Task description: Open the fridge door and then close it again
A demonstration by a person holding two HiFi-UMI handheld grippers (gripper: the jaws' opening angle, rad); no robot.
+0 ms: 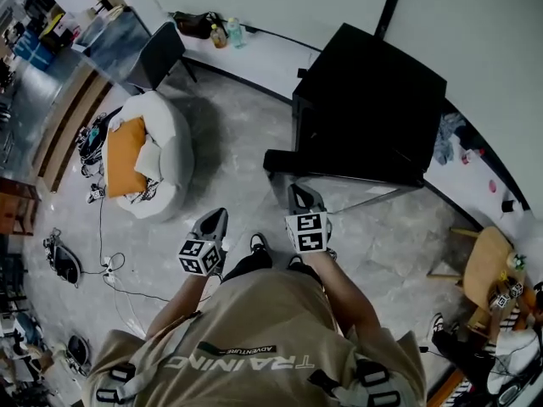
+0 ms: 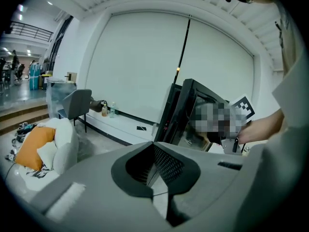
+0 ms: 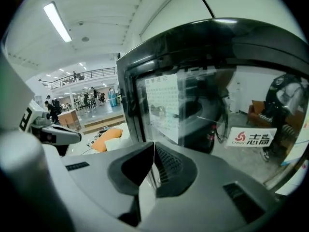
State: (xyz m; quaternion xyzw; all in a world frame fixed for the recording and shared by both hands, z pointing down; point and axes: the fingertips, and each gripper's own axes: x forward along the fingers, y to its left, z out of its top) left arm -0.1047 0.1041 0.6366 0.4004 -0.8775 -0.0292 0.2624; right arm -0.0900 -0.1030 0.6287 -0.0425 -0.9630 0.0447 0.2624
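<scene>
Tiled floor; black fridge (image 1: 365, 100) upper centre. Left gripper (image 1: 214, 220), right gripper (image 1: 303, 195) closed, empty. Glass door (image 3: 203, 110) likely heavy, slick: grip frame edge.

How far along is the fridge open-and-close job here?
Done: the glass door of the fridge seems swung partly open. In hand: the right gripper, jaws shut, sits at its free edge; the left gripper is shut, empty. Left: closing it, possibly after opening further.
</scene>
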